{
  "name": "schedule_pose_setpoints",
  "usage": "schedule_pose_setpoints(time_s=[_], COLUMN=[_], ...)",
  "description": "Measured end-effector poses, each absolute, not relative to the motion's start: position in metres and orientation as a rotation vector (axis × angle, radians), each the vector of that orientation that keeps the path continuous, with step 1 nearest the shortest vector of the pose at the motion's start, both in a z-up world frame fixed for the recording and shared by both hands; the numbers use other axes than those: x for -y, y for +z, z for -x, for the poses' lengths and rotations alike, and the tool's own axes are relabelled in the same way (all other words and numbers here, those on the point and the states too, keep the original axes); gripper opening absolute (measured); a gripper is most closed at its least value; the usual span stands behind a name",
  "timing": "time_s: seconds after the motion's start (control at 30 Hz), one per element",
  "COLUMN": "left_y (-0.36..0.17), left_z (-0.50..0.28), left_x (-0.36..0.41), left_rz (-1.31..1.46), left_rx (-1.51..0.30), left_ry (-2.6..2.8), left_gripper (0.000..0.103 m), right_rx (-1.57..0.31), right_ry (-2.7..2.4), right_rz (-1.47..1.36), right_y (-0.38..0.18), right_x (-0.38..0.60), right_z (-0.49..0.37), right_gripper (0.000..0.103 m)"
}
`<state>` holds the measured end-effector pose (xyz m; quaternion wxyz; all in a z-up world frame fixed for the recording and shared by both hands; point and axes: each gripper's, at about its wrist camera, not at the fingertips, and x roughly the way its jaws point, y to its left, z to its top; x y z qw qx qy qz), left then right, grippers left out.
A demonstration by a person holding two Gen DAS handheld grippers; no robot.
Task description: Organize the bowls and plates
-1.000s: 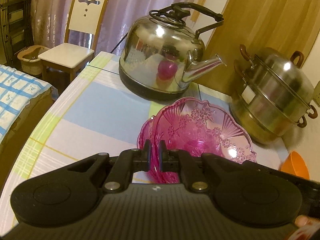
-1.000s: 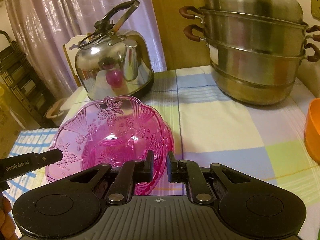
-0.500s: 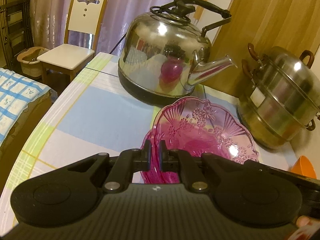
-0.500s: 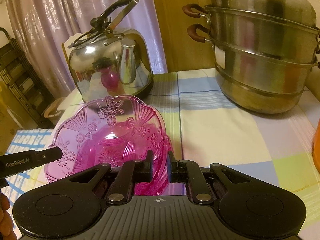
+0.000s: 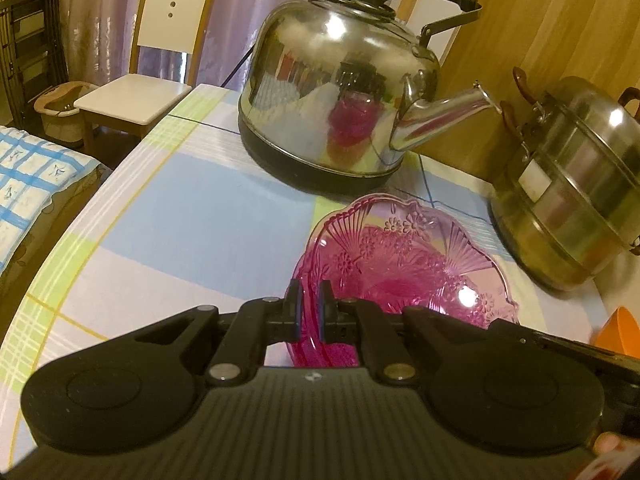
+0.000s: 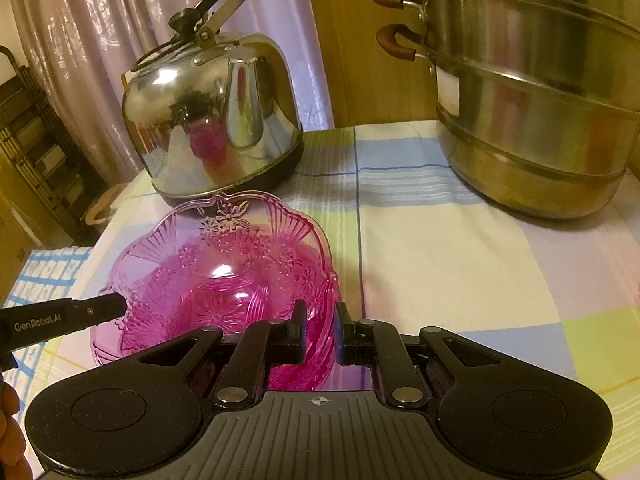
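Two grippers are meeting on one pink glass bowl (image 5: 404,268), one on each side of it. Your left gripper (image 5: 308,307) is pinching the bowl's left rim, its fingers nearly together with the thin wall running between them. Your right gripper (image 6: 321,330) is straddling the opposite rim; its fingers are standing a little wider, the wall lying against the left finger, and you cannot tell whether the right one is touching.

In the right wrist view the bowl (image 6: 224,280) is sitting just ahead and left of the fingers, on or just over the checked tablecloth (image 6: 448,256); you cannot tell which.

Beyond the bowl, the steel kettle (image 5: 344,92) is standing just behind the far rim, and the stacked steamer pot (image 6: 536,104) is standing well off to the right. At the left view's right edge, something orange (image 5: 618,330) is peeking in.
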<state>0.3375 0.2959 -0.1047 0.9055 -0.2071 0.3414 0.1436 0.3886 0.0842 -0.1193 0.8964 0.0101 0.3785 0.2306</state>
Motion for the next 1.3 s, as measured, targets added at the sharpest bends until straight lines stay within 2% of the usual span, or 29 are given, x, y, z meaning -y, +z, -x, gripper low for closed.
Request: schedule_pose_setpoints(time_s=[1.2,1.27,1.3], left_y=[-0.1142,-0.1151,-0.1151], left_z=[-0.3419,-0.3416,-0.3410], left_x=[-0.2944,-0.2956,-0.2967], left_rz=[0.418,0.422,0.427], left_rx=[-0.719,-0.719,-0.716], left_ry=[0.328,0.344,0.346], left_gripper=[0.007,0.012,0.016], right_rx=[-0.778,-0.776,-0.776], right_ry=[0.502,0.509,0.511], right_rz=[-0.008,-0.001,-0.007], right_y=[-0.1302,-0.1302,-0.1307], right_x=[-0.0858,-0.0862,-0.0855], right_z=[-0.3929,-0.3933,-0.3938], right_gripper=[0.013,0.014,0.019])
